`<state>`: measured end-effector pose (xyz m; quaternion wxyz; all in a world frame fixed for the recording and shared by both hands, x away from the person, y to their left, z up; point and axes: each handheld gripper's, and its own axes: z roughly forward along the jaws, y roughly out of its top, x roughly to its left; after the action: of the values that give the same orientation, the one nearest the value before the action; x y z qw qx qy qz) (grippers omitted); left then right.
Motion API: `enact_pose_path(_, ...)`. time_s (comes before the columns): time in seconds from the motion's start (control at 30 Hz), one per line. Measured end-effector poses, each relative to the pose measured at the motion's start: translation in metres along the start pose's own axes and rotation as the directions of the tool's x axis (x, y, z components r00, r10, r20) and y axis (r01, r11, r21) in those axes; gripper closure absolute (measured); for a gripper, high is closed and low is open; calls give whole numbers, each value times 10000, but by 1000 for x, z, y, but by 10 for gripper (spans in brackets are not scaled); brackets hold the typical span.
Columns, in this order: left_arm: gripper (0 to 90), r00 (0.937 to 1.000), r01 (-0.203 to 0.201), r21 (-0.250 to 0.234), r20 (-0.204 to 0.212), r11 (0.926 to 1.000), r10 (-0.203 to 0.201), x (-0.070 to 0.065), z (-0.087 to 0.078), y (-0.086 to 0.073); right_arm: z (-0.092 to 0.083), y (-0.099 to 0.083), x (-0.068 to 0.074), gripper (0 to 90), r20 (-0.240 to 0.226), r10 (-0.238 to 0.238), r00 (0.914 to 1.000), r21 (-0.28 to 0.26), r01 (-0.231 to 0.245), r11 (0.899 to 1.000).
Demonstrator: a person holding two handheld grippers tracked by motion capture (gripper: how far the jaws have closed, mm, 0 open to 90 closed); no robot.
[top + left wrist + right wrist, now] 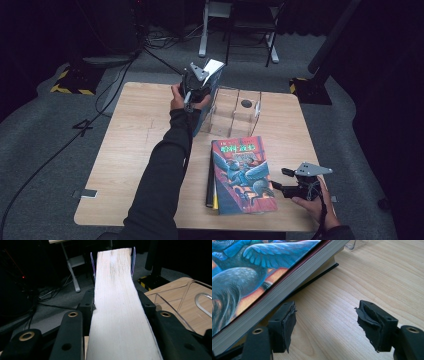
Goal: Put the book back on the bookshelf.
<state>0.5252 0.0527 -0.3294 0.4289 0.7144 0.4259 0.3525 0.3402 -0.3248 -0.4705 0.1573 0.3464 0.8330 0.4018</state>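
Left tongs [196, 85] clamp upright book [117, 302] beside clear acrylic rack [235, 112] | right tongs [325, 325] gape, empty, beside stacked books [242, 175] on desk [135, 150]

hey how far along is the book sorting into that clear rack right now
No book stands in the clear rack yet. In hand: the left gripper is shut on an upright book, held at the rack's left end. Left: the colourful book and the one under it lie stacked on the table, the right gripper open beside them.

Chair legs [239, 35], floor cables [160, 37]
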Motion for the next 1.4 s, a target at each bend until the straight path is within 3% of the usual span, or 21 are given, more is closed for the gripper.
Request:
enact_pose_path(0.1, 597, 10000, 30, 56, -87, 10000, -29, -1, 4, 2, 0, 0, -1, 315, -1, 23, 10000, -5, -23, 10000)
enact_pose_path(0.2, 596, 9970, 672, -65, -386, 9977, -674, 5, 7, 0, 0, 0, -1, 314, 12, -11, 10000, 1, 11, 10000)
enact_pose_path(0.27, 591, 9954, 839, -55, -469, 9965, -841, 9, 6, -1, -1, 0, -1, 313, 13, -21, 10000, -27, 21, 10000)
enact_pose_path(0.4, 559, 9943, 966, 50, -454, 9953, -963, 15, 4, -2, -2, 0, -1, 312, 28, 8, 10000, -84, -8, 10000)
enact_pose_path(0.57, 459, 9956, 754, 110, -558, 9971, -747, 14, 0, -2, -2, 0, 0, 311, 75, -68, 9999, -63, 68, 10000)
enact_pose_path(0.73, 393, 9964, 853, 227, 14, 9961, -853, 23, -10, -6, -2, 0, 0, 310, 85, -36, 10000, -90, 37, 10000)
enact_pose_path(1.0, 337, 9969, 620, 246, 478, 9978, -631, 28, -28, -14, -6, 0, -3, 314, 69, 79, 9999, -193, -77, 9998)
enact_pose_path(1.07, 333, 9955, 553, 66, 772, 9984, -556, 28, -35, -16, -7, 0, -3, 314, 50, 122, 9999, -218, -121, 9997)
enact_pose_path(1.13, 332, 9956, 474, -50, 810, 9989, -468, 29, -42, -17, -6, 0, -3, 315, 11, 157, 9999, -204, -157, 9997)
enact_pose_path(1.17, 328, 9934, 453, -152, 1058, 9989, -435, 30, -48, -19, -5, 0, -2, 315, -6, 129, 9999, -179, -129, 9998)
enact_pose_path(1.23, 326, 9942, 383, -199, 1017, 9991, -361, 30, -52, -20, -5, 0, -2, 315, 0, 99, 10000, -163, -99, 9998)
enact_pose_path(1.4, 319, 9896, 202, -397, 1434, 9990, -143, 29, -68, -28, -5, 0, -1, 315, -34, 63, 10000, -139, -63, 9999)
